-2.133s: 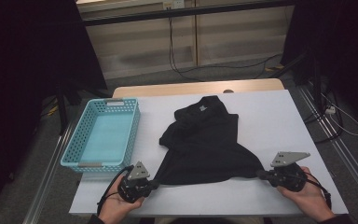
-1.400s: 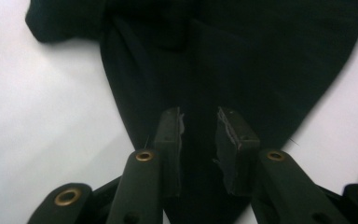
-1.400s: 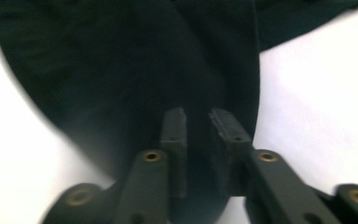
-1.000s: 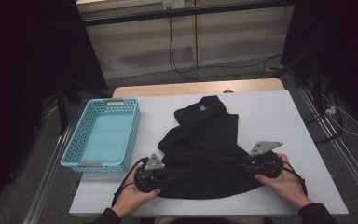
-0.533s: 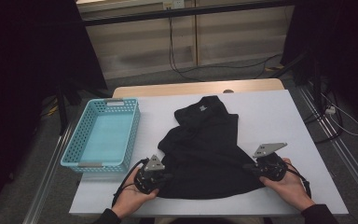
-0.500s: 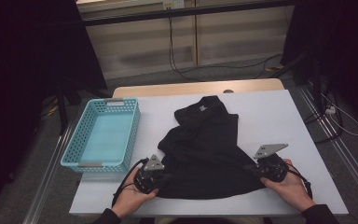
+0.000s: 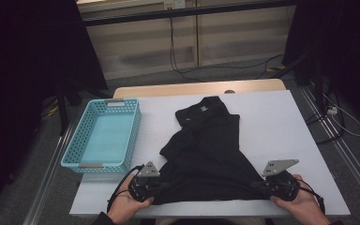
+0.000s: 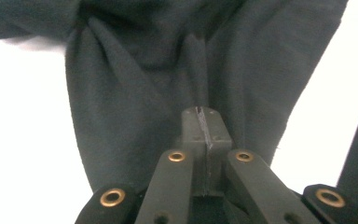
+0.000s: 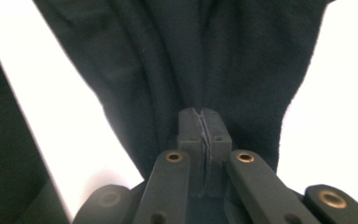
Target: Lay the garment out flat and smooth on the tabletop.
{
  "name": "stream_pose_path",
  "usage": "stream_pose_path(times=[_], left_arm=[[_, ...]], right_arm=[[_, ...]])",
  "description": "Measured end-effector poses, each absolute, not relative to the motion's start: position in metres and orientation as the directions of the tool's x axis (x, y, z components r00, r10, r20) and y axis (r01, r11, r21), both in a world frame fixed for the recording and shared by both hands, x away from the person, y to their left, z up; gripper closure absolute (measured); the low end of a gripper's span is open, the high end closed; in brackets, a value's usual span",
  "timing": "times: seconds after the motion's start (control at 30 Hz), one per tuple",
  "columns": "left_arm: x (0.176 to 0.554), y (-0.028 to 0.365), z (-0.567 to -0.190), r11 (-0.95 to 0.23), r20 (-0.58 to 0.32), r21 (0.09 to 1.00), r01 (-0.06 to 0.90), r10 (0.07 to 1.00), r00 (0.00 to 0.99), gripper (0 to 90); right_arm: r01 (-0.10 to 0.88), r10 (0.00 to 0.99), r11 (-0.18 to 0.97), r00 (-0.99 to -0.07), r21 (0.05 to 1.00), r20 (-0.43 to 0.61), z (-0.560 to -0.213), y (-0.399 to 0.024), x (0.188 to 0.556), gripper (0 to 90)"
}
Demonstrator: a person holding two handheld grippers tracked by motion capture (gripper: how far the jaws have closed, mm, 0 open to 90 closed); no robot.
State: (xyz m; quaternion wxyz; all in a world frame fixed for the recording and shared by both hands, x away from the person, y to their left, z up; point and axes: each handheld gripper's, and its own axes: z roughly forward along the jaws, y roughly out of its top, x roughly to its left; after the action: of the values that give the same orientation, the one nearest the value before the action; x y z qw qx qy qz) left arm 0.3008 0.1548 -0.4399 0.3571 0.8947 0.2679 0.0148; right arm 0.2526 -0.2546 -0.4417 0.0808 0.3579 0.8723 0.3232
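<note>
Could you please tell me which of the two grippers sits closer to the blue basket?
The left gripper, clamped on the black garment's near left corner, sits just below the blue basket; the right gripper holds the opposite corner, farther away.

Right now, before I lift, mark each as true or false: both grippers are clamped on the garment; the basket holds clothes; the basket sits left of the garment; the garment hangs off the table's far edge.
1. Both the left gripper and right gripper are shut on the garment: true.
2. The basket holds clothes: false, it is empty.
3. The basket sits left of the garment: true.
4. The garment hangs off the far edge of the table: false, it lies wholly on the tabletop.
</note>
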Motion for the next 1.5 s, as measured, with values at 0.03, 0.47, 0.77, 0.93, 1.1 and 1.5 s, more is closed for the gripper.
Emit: stream_pose_path(times=[0.03,0.47,0.77,0.93,1.1,1.5], left_arm=[[0.298,0.155,-0.439,-0.605,-0.168,0.646,0.465,0.482,0.860,90.0],[0.283,0.181,-0.427,-0.537,-0.198,0.690,0.486,0.506,0.840,90.0],[0.290,0.174,-0.430,-0.527,-0.174,0.688,0.499,0.548,0.818,78.8],[0.282,0.168,-0.423,-0.517,-0.161,0.722,0.461,0.522,0.837,75.0],[0.272,0.152,-0.424,-0.573,-0.168,0.709,0.411,0.429,0.888,80.7],[0.263,0.127,-0.428,-0.632,-0.177,0.689,0.355,0.329,0.928,82.6]], right_arm=[[0.570,0.672,0.537,-0.735,0.622,0.094,-0.442,-0.254,0.250,88.8],[0.548,0.656,0.503,-0.746,0.668,0.118,-0.431,-0.261,0.230,88.8],[0.528,0.684,0.524,-0.729,0.668,0.040,-0.433,-0.260,0.235,82.4],[0.476,0.652,0.516,-0.758,0.712,0.035,-0.427,-0.247,0.234,66.0],[0.426,0.589,0.534,-0.807,0.730,0.040,-0.425,-0.223,0.236,70.2],[0.357,0.460,0.609,-0.887,0.708,0.051,-0.431,-0.171,0.242,72.2]])
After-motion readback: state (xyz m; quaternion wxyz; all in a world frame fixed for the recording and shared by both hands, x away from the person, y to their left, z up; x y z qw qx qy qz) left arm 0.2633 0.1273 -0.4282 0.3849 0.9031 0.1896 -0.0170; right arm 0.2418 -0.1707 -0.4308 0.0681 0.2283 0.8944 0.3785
